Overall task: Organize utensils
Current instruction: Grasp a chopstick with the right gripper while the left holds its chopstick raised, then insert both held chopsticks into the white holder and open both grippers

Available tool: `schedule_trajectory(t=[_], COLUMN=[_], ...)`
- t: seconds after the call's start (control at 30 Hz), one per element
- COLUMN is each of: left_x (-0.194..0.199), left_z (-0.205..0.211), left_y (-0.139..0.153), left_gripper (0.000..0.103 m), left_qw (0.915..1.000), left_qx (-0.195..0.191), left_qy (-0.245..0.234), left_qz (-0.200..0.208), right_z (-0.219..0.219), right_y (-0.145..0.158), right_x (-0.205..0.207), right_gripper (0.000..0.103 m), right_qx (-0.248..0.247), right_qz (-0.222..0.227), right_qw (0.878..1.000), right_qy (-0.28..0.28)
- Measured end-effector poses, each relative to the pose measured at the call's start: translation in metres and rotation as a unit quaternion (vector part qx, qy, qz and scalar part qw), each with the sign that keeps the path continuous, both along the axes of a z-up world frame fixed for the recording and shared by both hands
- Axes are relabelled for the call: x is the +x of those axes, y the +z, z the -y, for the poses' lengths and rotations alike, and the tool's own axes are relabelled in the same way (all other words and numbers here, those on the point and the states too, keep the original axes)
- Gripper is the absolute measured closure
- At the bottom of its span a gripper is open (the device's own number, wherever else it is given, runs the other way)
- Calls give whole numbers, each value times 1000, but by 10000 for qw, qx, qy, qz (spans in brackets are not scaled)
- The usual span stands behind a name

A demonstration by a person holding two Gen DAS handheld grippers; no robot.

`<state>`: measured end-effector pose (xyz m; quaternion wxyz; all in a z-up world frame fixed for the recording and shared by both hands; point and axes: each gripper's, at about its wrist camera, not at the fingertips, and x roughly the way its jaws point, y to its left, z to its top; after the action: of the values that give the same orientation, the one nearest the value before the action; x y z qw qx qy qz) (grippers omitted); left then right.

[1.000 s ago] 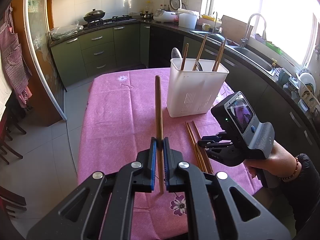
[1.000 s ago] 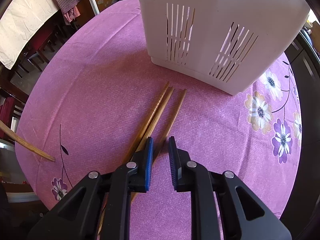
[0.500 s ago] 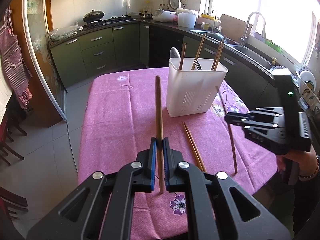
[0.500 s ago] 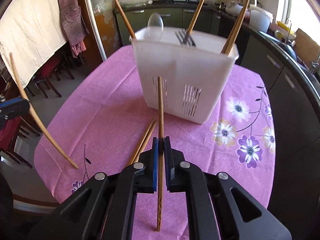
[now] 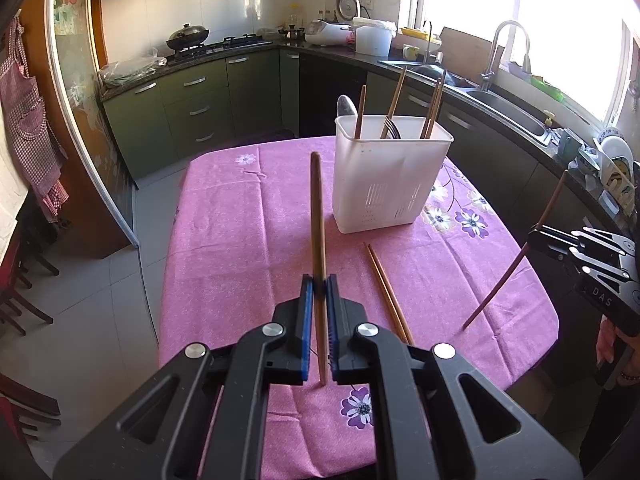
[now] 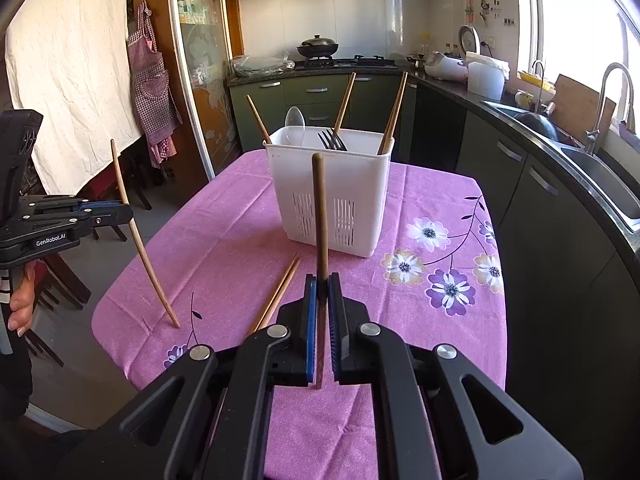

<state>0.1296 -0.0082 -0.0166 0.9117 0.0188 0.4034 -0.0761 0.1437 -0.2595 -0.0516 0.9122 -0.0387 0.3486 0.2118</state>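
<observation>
A white slotted utensil holder (image 5: 390, 172) (image 6: 334, 192) stands on the pink table and holds several chopsticks, a fork and a spoon. My left gripper (image 5: 319, 284) is shut on a wooden chopstick (image 5: 317, 216) held upright above the table's near side; it also shows in the right wrist view (image 6: 120, 214). My right gripper (image 6: 322, 282) is shut on another chopstick (image 6: 320, 216), held upright in front of the holder; it also shows in the left wrist view (image 5: 532, 240). Two chopsticks (image 5: 386, 292) (image 6: 280, 290) lie on the cloth between the grippers and the holder.
The pink flowered tablecloth (image 5: 240, 232) (image 6: 436, 312) covers the table. Dark green kitchen cabinets (image 5: 200, 100) and a counter with a sink (image 5: 512, 116) run behind and to the right. Chairs (image 6: 64, 276) stand at the left.
My right gripper closed on one of the chopsticks lying on the cloth, lifted it and drew back from the holder. Two chopsticks stay on the cloth. The left gripper holds still.
</observation>
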Motion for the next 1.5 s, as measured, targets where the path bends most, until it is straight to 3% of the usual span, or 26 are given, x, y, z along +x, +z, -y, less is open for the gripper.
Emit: schedule_trajectory(t=[0.57,0.87,1.13,1.37,1.5], left_x=[0,13,33,54,72], left_z=[6,20,44,69,80], left_y=[9,28,80,144,166], left_gripper=[96,96,96,96,96], left_qw=[9999,9995,9969,9889,9841], left_qx=[52,-7,-79,-251,-194], left_qy=[-67,-281,-562,-718,-588], left_qz=[70,149,553,1273,1662], right_z=[5,2,-2,7,6], right_y=[1,31,85,138,161], right_x=[6,16,43,77,100], right_gripper=[96,96,96,96,96], right_qx=[111,196,346,700,733], right_qz=[-38,171,504,897,1189], right_qw=[9999,9996,9980,9935,9902], right_qy=[-3,65,141,36,-78])
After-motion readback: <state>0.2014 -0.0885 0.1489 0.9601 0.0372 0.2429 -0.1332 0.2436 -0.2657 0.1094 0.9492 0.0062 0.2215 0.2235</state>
